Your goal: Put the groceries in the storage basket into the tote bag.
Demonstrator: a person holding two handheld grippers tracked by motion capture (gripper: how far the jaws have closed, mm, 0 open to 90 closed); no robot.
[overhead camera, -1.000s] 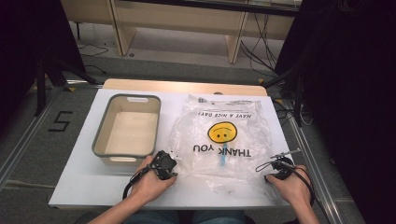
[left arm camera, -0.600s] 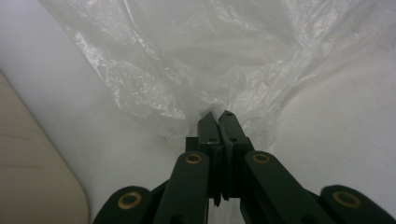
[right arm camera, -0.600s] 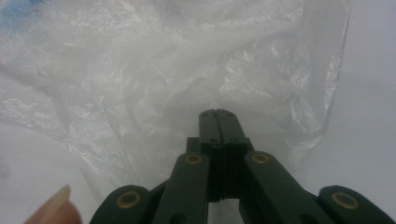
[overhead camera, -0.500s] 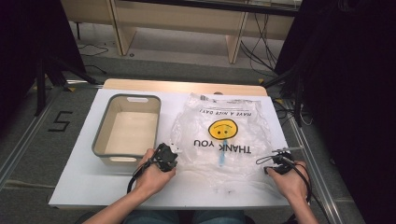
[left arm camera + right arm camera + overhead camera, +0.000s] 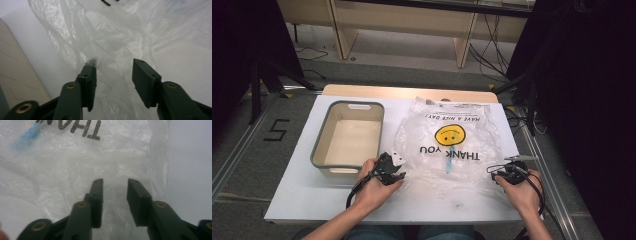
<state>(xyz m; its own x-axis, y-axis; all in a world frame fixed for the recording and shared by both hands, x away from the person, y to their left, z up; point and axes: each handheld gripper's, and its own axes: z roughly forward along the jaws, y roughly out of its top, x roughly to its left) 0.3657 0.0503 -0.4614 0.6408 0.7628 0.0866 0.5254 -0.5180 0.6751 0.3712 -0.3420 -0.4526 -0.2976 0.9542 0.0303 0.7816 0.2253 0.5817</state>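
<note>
One blue item (image 5: 448, 159) lies inside the plastic bag (image 5: 452, 145); the tub (image 5: 348, 141) holds nothing. Both hand-held grippers, left (image 5: 396, 167) and right (image 5: 498, 174), have just spread over the bag's edge, pinching nothing.

High view looks down; both gripper views, seemingly very close, share the plastic bag (image 5: 452, 145).

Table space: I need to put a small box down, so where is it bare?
Free: the white table strip left of the grey bin, the near edge between the two hands, and the far right corner beyond the plastic bag. Crowded: the middle, under the bag, with the left gripper and right gripper at its near corners.
</note>
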